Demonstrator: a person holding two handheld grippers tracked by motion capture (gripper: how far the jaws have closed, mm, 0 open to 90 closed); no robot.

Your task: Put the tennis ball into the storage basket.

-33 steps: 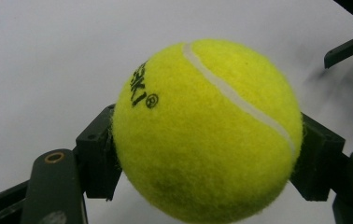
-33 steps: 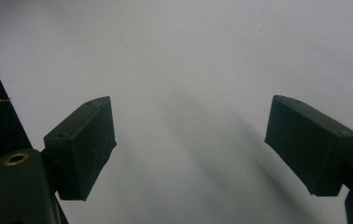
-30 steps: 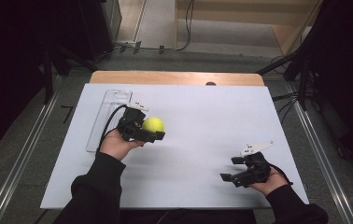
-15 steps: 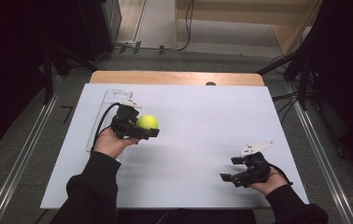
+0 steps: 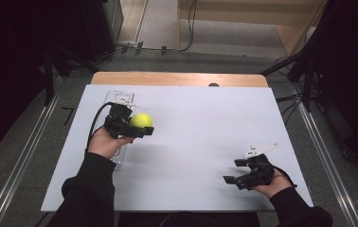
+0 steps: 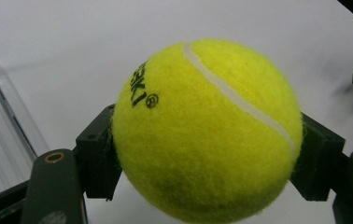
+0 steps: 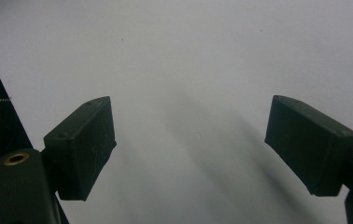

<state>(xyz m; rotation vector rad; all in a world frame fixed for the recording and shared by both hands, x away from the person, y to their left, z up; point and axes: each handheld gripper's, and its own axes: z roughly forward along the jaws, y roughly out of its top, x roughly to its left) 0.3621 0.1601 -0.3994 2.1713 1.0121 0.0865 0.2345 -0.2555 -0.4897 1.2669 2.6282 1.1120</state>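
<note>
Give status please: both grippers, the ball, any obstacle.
Left gripper shut on tennis ball, held beside clear container. Right gripper open, empty, low over white tabletop. Nothing in the way.

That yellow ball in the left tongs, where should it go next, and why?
Probably a little further toward the clear tube lying at the table's left. The left tongs grip the ball beside it, while the right tongs rest open, holding nothing.

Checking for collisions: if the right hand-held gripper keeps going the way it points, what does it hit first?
Probably just the white table. The right hand-held gripper has open jaws with bare tabletop ahead, though depth is unclear.
</note>
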